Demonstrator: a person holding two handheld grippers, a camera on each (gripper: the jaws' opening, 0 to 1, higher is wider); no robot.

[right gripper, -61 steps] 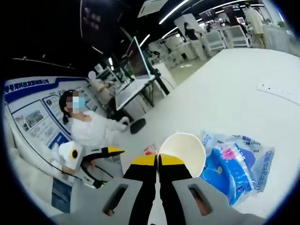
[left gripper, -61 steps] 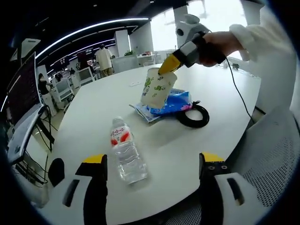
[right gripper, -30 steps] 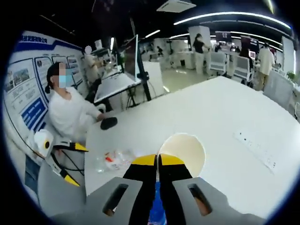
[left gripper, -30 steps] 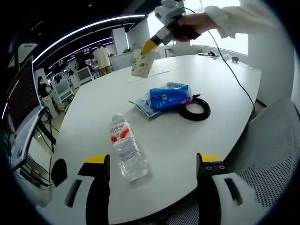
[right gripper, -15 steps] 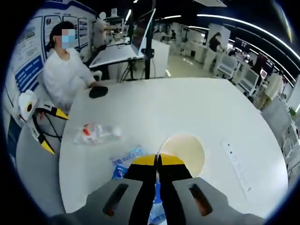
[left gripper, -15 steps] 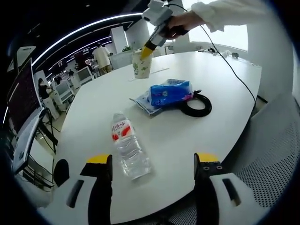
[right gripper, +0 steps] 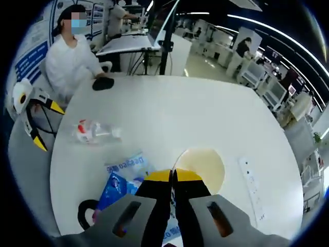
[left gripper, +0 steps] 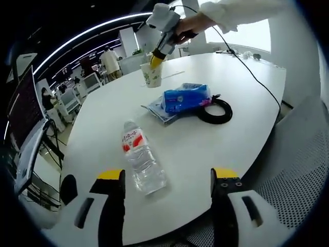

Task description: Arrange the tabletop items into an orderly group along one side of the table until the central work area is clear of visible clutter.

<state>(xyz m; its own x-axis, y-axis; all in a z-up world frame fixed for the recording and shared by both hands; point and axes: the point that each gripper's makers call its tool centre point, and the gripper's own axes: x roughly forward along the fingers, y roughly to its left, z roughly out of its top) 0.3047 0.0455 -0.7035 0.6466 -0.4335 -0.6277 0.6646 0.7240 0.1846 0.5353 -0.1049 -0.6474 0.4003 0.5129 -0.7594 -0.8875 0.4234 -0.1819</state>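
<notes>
A paper cup (left gripper: 152, 75) with green print is upright at the far side of the white table (left gripper: 241, 77). My right gripper (left gripper: 155, 59) is shut on its rim, and whether its base touches the table I cannot tell. In the right gripper view the jaws (right gripper: 173, 176) pinch the cup's rim (right gripper: 201, 165) from above. A clear water bottle (left gripper: 142, 160) lies on its side just ahead of my left gripper (left gripper: 167, 176), which stands open and holds nothing. A blue tissue pack (left gripper: 186, 98) and a black cable coil (left gripper: 215, 110) lie mid-table.
A white power strip (right gripper: 253, 191) lies on the table near the cup. A black mouse (right gripper: 103, 82) sits at the table's edge by a seated person in white (right gripper: 72, 59). Mesh chair backs (left gripper: 288, 206) stand at the near edge. Desks and monitors fill the room behind.
My right gripper has carried the cup from above the tissue pack to the far side of the table and lowered it. The left gripper has hardly moved.
</notes>
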